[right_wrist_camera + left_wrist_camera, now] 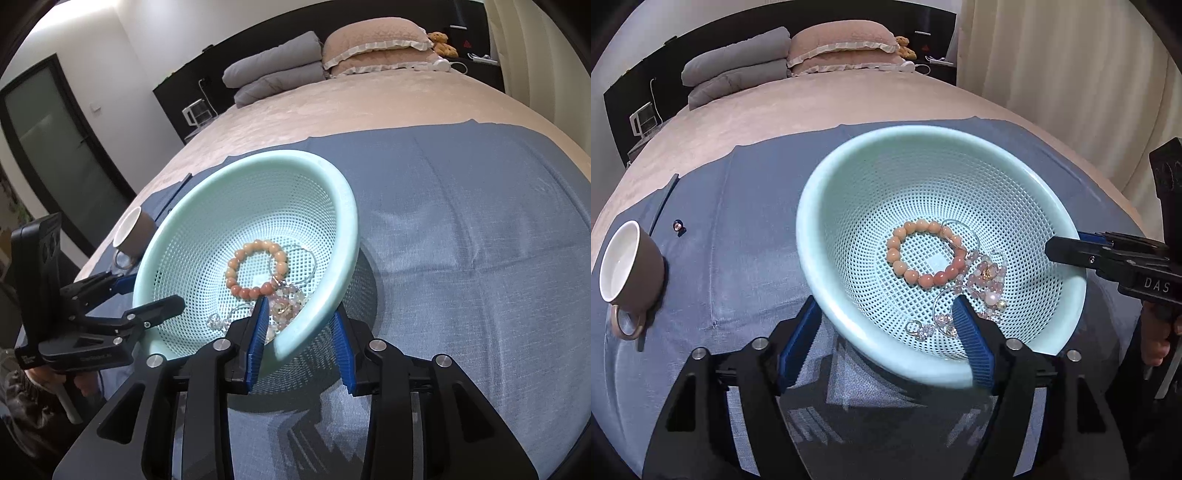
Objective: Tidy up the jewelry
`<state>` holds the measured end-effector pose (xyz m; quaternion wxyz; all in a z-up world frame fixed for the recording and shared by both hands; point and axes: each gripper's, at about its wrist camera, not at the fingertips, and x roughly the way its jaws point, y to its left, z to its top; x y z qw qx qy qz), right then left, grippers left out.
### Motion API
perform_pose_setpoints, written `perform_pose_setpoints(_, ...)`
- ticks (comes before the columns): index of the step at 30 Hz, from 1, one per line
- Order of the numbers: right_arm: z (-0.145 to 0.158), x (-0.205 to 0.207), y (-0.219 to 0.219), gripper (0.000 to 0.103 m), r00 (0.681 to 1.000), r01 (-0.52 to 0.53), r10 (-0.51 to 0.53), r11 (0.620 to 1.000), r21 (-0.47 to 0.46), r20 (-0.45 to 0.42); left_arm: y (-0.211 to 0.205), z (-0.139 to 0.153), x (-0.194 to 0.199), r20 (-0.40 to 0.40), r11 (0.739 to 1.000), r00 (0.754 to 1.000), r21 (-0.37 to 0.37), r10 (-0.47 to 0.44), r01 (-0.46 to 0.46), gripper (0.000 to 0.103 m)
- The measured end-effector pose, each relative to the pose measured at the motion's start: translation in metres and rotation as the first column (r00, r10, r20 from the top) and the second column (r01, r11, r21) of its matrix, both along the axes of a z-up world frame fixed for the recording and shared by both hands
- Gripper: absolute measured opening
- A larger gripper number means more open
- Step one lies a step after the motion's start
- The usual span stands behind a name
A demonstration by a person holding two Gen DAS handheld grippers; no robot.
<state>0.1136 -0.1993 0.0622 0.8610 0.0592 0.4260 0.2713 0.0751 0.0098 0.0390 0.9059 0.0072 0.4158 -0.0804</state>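
- Jewelry lies in one pale green perforated basket (849, 206) in the left wrist view: one bracelet of round peach beads (925, 252) on the basket floor, one heap of pale pink and clear beads (988, 278) touching it on the right, and thin silver hoops (962, 230) among them, their count unclear.
- The left gripper (890, 330) straddles the basket's near rim, one blue pad outside the wall and one inside by the heap; its jaws stand spread, and whether they press the rim cannot be told.
- The basket sits tilted on a blue cloth (738, 266) spread over a beige bed (812, 107).
- One brown mug with a white inside (631, 266) stands on the cloth, well apart to the left, and one small dark bead (678, 224) lies near it.
- The right gripper (1056, 251) reaches the basket's right rim.
- Two gray folded quilts (735, 62) and two pink pillows (842, 48) rest at the bed's head.
- In the right wrist view, the right gripper (301, 321) brackets the basket (192, 236) rim between its pads, jaws apart; a firm clamp cannot be told.
- The peach bracelet (256, 268) and the bead heap (286, 302) lie just beyond the inner pad.
- The left gripper (159, 295) holds the opposite rim, with the mug (133, 230) behind it.
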Motion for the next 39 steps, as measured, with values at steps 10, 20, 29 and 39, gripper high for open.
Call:
perform_pose_setpoints(10, 0.028, -0.014, -0.031, 0.072, 0.995, 0.042, -0.048, 0.997, 0.068, 0.093, 0.015, 0.026, -0.033, 0.132, 0.989, 0.983, 0.054, 0.128, -0.136, 0.097)
perform_pose_setpoints(20, 0.008, -0.083, -0.038, 0.085, 0.967, 0.062, -0.066, 0.998, 0.022, 0.246, -0.011, 0.015, -0.073, 0.096, 0.993, 0.991, 0.064, 0.092, -0.099, 0.097)
perform_pose_setpoints(29, -0.025, -0.115, -0.04, 0.087, 0.959, 0.098, -0.079, 0.993, -0.059, 0.272, -0.042, -0.018, -0.103, 0.253, 0.926, 0.954, 0.297, 0.159, -0.234, 0.097)
perform_pose_setpoints(39, -0.03, -0.117, -0.032, 0.089, 0.951, 0.107, -0.074, 0.99, -0.094, 0.302, -0.037, -0.018, -0.111, 0.254, 0.977, 0.953, 0.086, 0.167, -0.195, 0.097)
